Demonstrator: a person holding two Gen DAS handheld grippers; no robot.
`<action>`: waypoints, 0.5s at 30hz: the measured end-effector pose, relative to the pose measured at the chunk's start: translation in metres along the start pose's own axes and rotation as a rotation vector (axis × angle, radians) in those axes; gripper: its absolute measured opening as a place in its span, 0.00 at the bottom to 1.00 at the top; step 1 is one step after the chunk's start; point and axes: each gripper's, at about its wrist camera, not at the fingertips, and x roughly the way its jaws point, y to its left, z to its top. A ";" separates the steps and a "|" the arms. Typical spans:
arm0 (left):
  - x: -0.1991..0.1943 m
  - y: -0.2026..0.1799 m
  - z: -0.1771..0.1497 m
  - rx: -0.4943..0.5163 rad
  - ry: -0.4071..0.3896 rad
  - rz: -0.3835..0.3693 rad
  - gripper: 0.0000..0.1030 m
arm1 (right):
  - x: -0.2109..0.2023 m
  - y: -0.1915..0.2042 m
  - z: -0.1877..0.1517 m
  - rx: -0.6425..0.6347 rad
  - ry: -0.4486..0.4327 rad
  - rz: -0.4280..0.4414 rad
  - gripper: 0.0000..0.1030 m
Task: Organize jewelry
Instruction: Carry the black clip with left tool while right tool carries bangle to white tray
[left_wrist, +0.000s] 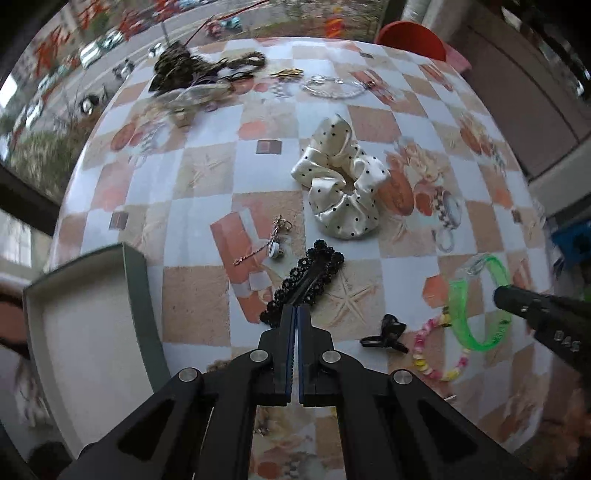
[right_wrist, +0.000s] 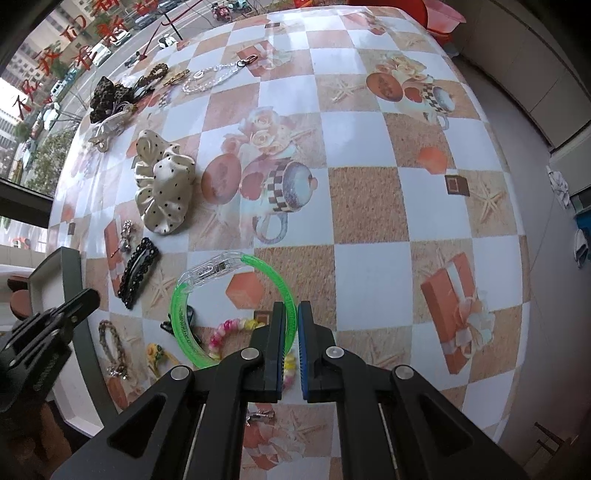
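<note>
The green bangle (right_wrist: 184, 317), a hoop of translucent plastic with a clear clasp block, lies near the front of the patterned surface (right_wrist: 369, 206), its right arc running between the fingers of the right tool (right_wrist: 291, 314), which is clenched on that band. It looks light, stiff and smooth, so a pinch across the thin band may slip or let the hoop swing; the chunkier clasp would likely give a firmer hold. The black lace hair clip (left_wrist: 306, 280) lies flat toward the surface's left side, its near end clamped in the left tool (left_wrist: 296, 312), whose jaws are nearly together. It seems light and rigid along its spine, with a frilly edge that could snag. A pastel bead bracelet (right_wrist: 229, 332) partly disappears behind the bangle and the right tool. The open tray (left_wrist: 85, 332) at the left is cut off by the frame. The far pile of dark ornaments (left_wrist: 184, 70) is too blurred to sort out.
</note>
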 end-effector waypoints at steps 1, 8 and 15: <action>0.004 -0.001 0.001 0.013 0.006 -0.002 0.52 | 0.000 0.000 -0.001 0.002 0.001 0.001 0.07; 0.021 -0.008 0.012 0.070 -0.028 0.062 1.00 | -0.004 -0.007 -0.007 0.010 0.007 0.006 0.07; 0.060 -0.014 0.017 0.133 0.052 0.041 0.86 | -0.008 -0.013 -0.009 0.014 0.004 0.008 0.07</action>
